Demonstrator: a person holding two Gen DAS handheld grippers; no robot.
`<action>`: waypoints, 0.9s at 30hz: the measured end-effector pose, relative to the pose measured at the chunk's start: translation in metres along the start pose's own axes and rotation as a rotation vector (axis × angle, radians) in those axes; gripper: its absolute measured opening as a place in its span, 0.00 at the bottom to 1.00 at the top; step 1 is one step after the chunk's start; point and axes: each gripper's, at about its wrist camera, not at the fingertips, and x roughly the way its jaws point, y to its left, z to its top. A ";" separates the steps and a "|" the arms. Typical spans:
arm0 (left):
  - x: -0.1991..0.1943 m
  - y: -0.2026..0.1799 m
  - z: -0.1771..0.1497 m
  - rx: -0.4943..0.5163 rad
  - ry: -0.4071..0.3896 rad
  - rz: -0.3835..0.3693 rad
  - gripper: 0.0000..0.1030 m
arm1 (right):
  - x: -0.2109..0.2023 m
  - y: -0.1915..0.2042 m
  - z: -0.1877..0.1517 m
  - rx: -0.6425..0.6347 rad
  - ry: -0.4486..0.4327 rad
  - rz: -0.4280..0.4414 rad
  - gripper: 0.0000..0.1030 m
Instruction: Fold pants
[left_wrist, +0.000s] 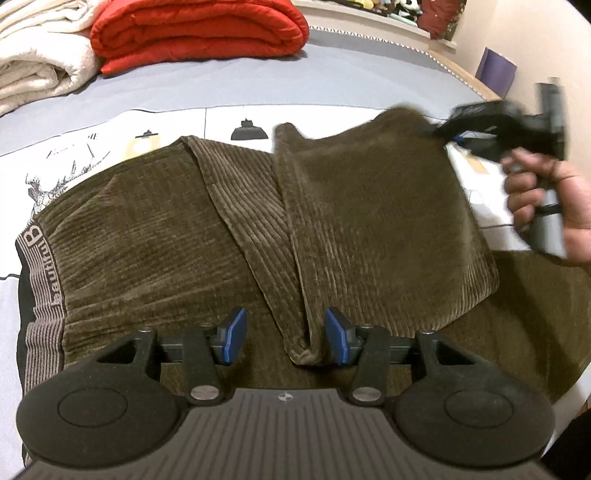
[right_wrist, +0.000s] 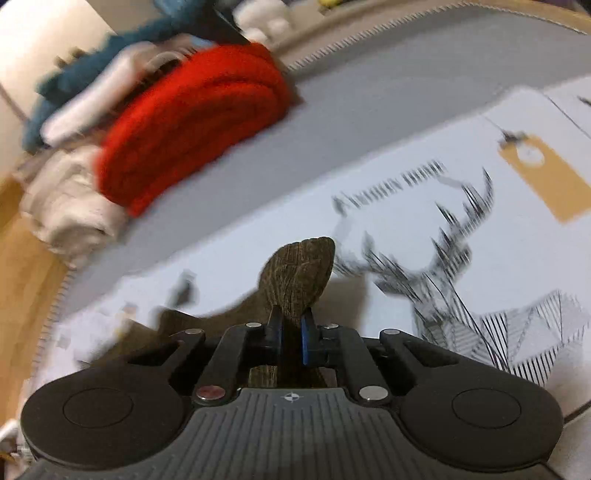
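Brown corduroy pants (left_wrist: 155, 236) lie spread on the bed, with the lettered waistband (left_wrist: 40, 280) at the left. One leg (left_wrist: 376, 221) is folded over across the middle. My left gripper (left_wrist: 287, 334) hovers low over the near edge and is open; a raised fold of cloth (left_wrist: 306, 347) sits between its blue pads (left_wrist: 236, 332) without being pinched. In the right wrist view my right gripper (right_wrist: 291, 325) is shut on a corner of the pants (right_wrist: 301, 269), which sticks up past the fingertips. A hand (left_wrist: 543, 206) holds that gripper at the leg's far right corner; it is blurred.
A folded red blanket (left_wrist: 199, 33) and a cream blanket (left_wrist: 40, 62) lie at the far side of the bed. The sheet (right_wrist: 480, 236) under the pants is white with a deer print. The bed's stitched edge (left_wrist: 436, 55) runs along the far right, near the wall.
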 end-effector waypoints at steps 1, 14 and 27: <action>-0.001 0.002 0.001 -0.002 -0.005 -0.004 0.51 | -0.014 0.000 0.007 0.011 -0.042 0.011 0.08; 0.024 -0.011 0.031 -0.031 -0.018 -0.074 0.51 | -0.129 -0.177 0.009 0.545 -0.399 -0.570 0.13; 0.088 -0.017 0.053 -0.007 -0.020 -0.092 0.60 | -0.133 -0.228 0.005 0.708 -0.390 -0.455 0.38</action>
